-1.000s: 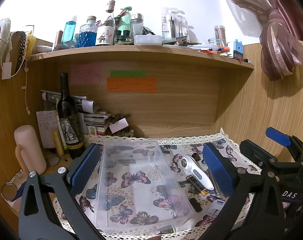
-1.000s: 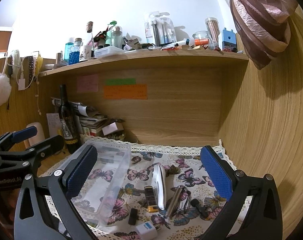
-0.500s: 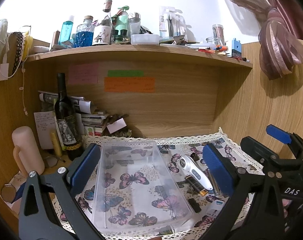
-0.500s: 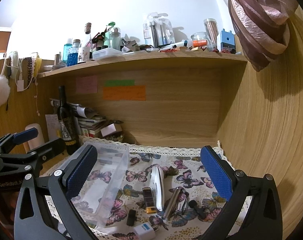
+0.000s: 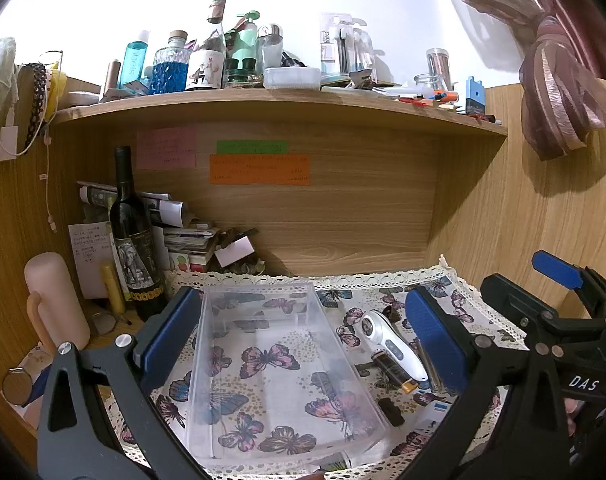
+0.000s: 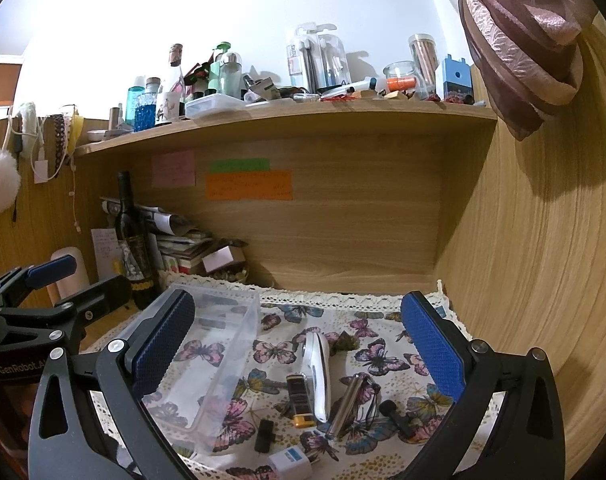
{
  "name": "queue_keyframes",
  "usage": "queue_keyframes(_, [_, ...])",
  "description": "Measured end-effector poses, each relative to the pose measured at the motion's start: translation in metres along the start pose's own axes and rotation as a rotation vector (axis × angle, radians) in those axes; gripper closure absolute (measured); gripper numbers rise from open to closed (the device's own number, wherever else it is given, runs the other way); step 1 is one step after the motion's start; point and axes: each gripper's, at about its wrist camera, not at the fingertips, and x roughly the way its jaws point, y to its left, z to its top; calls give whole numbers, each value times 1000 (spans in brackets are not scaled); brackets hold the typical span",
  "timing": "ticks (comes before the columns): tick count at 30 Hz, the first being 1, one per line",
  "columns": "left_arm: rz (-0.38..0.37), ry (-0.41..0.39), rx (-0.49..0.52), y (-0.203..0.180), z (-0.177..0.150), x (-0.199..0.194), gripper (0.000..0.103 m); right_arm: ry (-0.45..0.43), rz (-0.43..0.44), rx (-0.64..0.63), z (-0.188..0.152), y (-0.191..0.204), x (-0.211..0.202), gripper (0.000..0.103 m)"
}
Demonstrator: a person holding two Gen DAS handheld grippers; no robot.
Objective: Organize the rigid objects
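Note:
A clear plastic bin (image 5: 275,364) lies empty on the butterfly cloth (image 6: 379,360), also in the right wrist view (image 6: 207,364). To its right lie a white handheld device (image 6: 318,372), a black and yellow lighter (image 6: 299,400), a silver tube (image 6: 345,406), a small black block (image 6: 264,435), a black microphone (image 6: 397,414) and a white charger (image 6: 289,462). The device (image 5: 391,344) and lighter (image 5: 393,372) show in the left wrist view too. My left gripper (image 5: 303,344) is open above the bin. My right gripper (image 6: 299,356) is open above the loose objects.
A wine bottle (image 5: 133,240), stacked papers (image 5: 183,240) and a pink cylinder (image 5: 53,300) stand at the back left. A cluttered shelf (image 5: 283,100) runs overhead. A wooden wall (image 6: 543,280) closes the right side. A tied curtain (image 6: 519,48) hangs at the upper right.
Both grippers have drawn back slightly and risen a little; the scene sits a bit lower in both views. Nothing was grasped or moved.

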Motion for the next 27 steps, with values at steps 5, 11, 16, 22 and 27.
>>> queue_keyframes(5, [-4,14,-7,3,-1,5,0,11,1,5,-1,0,6,0])
queue_keyframes(11, [-14,27,-8,6,-4,13,0,28,-2,10,-4,-1,14,0])
queue_keyframes(16, [-10,55,-15,19,-3,22,1,67,-21,7,-7,-6,27,0])
queue_keyframes(22, [25,193,4,47,-3,50,25,132,-28,25,-12,-19,43,2])
queue_keyframes(27, [60,327,17,69,-12,78,41,217,-40,43,-18,-32,60,21])
